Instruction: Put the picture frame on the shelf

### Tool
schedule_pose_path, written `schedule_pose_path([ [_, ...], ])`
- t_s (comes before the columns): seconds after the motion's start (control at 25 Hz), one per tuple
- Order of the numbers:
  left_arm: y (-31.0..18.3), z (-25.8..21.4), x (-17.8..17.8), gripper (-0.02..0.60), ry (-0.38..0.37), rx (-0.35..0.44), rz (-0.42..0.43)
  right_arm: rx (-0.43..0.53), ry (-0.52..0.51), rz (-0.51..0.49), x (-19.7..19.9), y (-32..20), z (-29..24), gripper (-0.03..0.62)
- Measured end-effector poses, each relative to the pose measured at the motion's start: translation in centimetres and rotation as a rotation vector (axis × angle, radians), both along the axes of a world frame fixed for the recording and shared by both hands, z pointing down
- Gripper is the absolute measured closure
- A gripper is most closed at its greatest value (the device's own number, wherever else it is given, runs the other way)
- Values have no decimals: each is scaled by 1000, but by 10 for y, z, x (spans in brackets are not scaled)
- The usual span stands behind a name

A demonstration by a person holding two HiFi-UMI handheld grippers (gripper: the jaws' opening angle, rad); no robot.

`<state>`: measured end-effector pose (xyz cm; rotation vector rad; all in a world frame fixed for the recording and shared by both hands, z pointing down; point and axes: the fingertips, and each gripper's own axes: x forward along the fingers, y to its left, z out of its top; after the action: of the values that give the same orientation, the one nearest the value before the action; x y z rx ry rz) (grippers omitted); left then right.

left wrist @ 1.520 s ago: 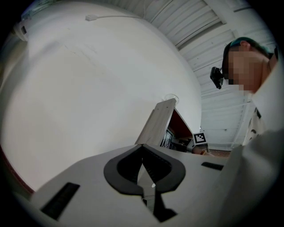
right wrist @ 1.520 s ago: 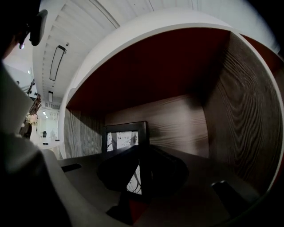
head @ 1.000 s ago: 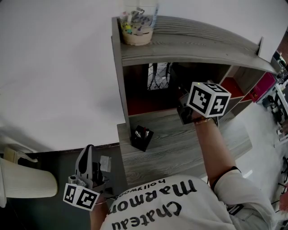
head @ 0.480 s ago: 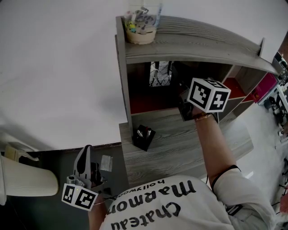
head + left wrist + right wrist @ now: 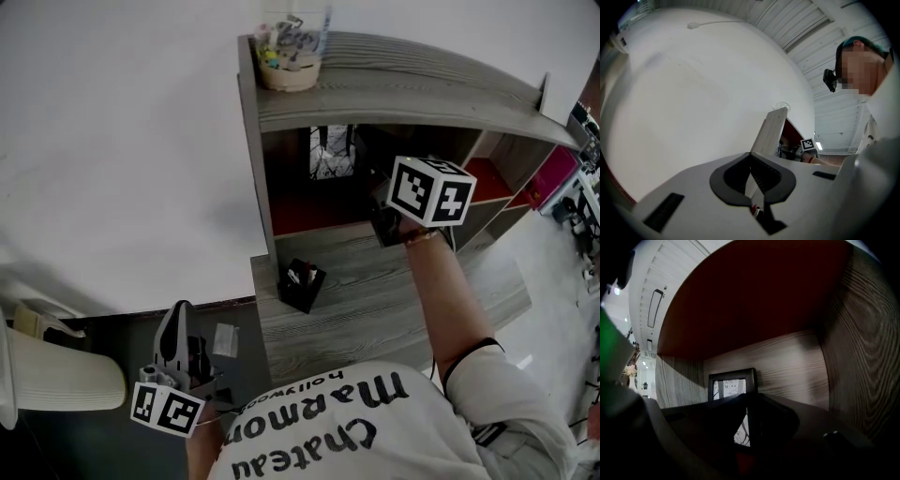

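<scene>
Picture frame (image 5: pixel 330 152) is standing upright in the left compartment of the shelf (image 5: pixel 403 89). It sits at the back, near the grey rear panel, and nothing is touching it.

Right hand-held gripper (image 5: pixel 380 214) sits at the mouth of that compartment, pointing in at the frame and clear of it. In the right gripper view the jaws (image 5: pixel 747 401) are pressed together at the tips with nothing between them. The frame (image 5: pixel 731 385) shows beyond them, and part of it is visible through the small gap behind the tips.

Left hand-held gripper (image 5: pixel 181 314) is low at the person's left side, off the worktop (image 5: pixel 375 300), pointing up along the white wall. Its jaws (image 5: pixel 751 161) are also closed together and empty.

A black pen holder (image 5: pixel 301 285) stands on the worktop near its left edge, in front of the shelf. A clear tub of small items (image 5: pixel 292 52) is on the shelf's top board, at the left end.
</scene>
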<state>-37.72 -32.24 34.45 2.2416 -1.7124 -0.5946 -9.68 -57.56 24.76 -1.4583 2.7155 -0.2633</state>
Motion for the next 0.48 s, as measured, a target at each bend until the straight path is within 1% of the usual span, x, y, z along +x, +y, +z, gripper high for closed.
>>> schedule_pose_path([
  [0.12,2,2,-2,565,4,-2,-9,9,11,6,0,0,-1,517],
  [0.48,4,6,3,565,16,-1,2,5,2,15,1,1,1,517],
])
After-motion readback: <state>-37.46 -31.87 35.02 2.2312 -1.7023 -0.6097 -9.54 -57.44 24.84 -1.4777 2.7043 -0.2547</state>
